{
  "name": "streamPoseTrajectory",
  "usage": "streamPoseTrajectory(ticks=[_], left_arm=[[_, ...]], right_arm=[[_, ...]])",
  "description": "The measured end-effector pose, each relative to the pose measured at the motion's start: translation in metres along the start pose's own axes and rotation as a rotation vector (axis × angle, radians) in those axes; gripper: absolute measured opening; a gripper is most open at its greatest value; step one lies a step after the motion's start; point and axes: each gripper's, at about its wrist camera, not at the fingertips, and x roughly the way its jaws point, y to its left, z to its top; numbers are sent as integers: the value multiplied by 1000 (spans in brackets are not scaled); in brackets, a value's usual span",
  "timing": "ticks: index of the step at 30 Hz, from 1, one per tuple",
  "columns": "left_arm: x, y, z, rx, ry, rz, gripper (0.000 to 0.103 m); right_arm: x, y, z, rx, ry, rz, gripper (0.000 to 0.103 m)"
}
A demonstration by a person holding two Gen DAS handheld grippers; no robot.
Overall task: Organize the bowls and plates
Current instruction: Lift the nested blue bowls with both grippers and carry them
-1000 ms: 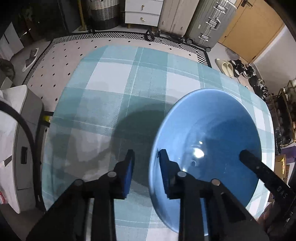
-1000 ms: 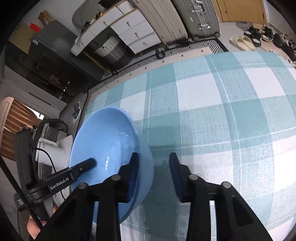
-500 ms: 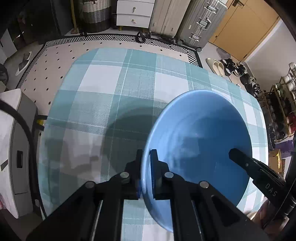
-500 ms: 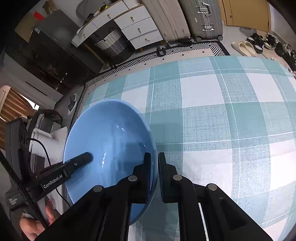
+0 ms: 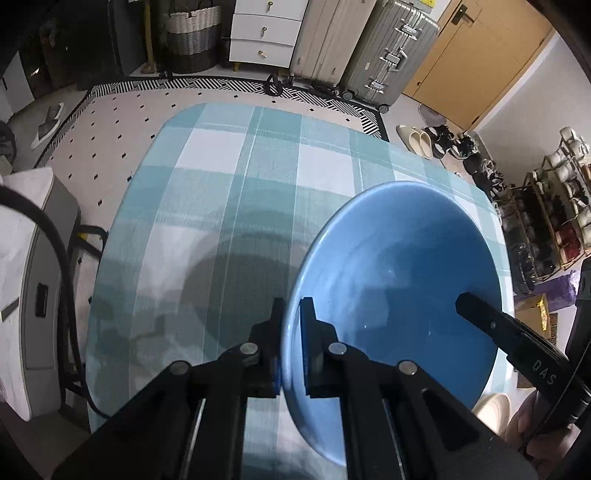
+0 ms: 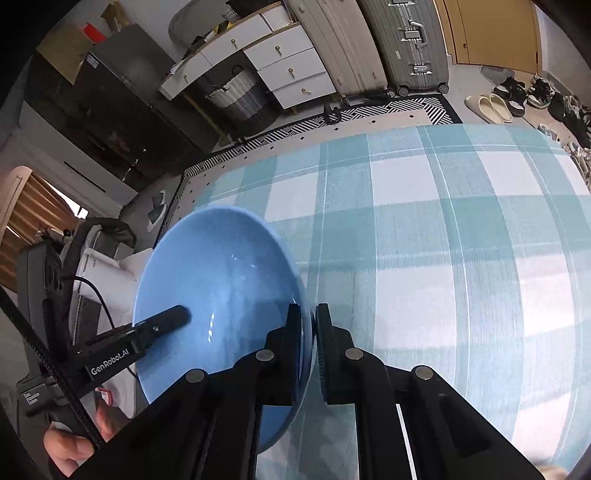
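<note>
Bowl point(image 5: 399, 280) base hidden; rim pinched by both hand-held grippers.

A teal plaid tablecloth point(image 5: 236, 192) covers the table; at twelve o'clock stand white drawers point(image 5: 266, 33), suitcases point(image 5: 388, 55), a woven basket point(image 5: 190, 37)

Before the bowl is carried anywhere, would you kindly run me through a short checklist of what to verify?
1. Left gripper clamped on the blue bowl's rim: ok.
2. Right gripper clamped on the opposite rim: ok.
3. Bowl empty: ok.
4. Bowl clear of the checked tablecloth: cannot tell.
5. Cloth ahead free of obstacles: ok.
6. Destination stack in sight: not ok; only a cream dish's edge shows beyond the bowl.
</note>
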Motion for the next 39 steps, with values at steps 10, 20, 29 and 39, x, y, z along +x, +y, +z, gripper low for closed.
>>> streamPoseTrajectory(ticks=[10,20,29,39], left_arm=[[-76,-3,-41,26,-64,-23,5],[-138,8,-99,-6,-110,2,5],[-135,29,-157,-35,-69,19,5],[-113,43,-186,-66,-58,53,7]], right_arm=[[-79,40,-33,-48,-57,20,8],[-135,77,-94,-68,-81,64,8],[-135,89,-164,-113,-40,59,8],[-110,87,-196,-135,8,39,8]])
